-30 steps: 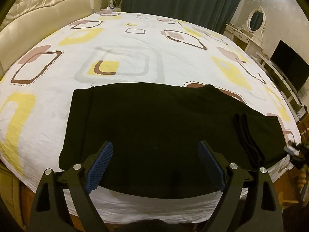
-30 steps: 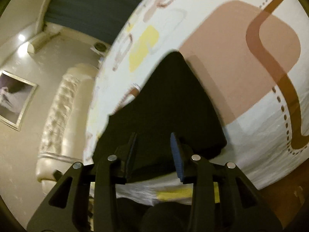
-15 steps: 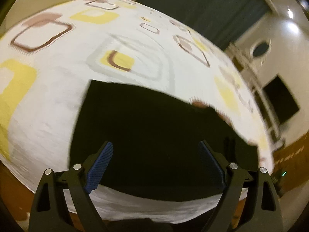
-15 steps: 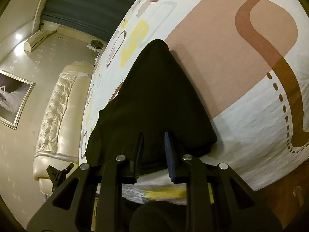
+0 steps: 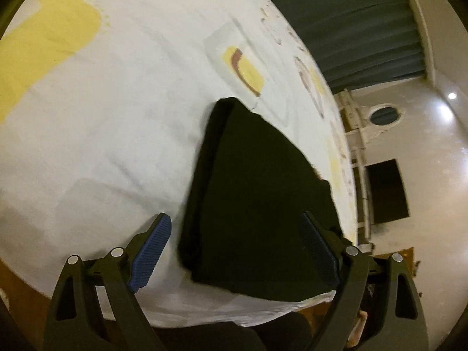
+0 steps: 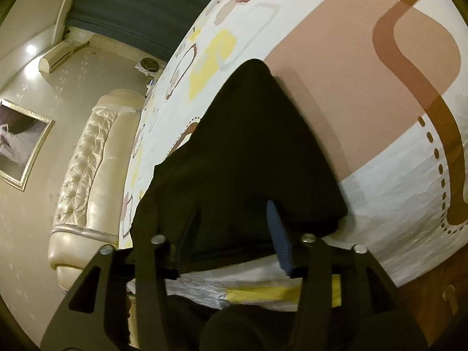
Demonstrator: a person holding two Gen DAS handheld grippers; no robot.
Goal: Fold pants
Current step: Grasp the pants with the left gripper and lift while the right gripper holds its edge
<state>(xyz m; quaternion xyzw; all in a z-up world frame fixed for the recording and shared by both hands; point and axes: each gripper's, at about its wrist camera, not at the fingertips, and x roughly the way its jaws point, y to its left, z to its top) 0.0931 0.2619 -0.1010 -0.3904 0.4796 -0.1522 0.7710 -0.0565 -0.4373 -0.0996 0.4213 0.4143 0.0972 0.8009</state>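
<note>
Black pants lie folded flat on the patterned bedsheet near the bed's front edge. In the left wrist view my left gripper is open wide, its blue pads either side of the near left corner of the pants, low over the fabric. In the right wrist view the pants stretch away from the camera. My right gripper is partly open over the near right end of the pants, its blue pad against the fabric; nothing is pinched.
The bed's front edge and wooden floor lie just below both grippers. A padded cream headboard is at the left in the right wrist view. A dresser with oval mirror and a dark TV stand beyond the bed.
My left gripper swung left and dropped close to the left corner of the pants. My right gripper closed briefly, then opened wider again over the right end.
</note>
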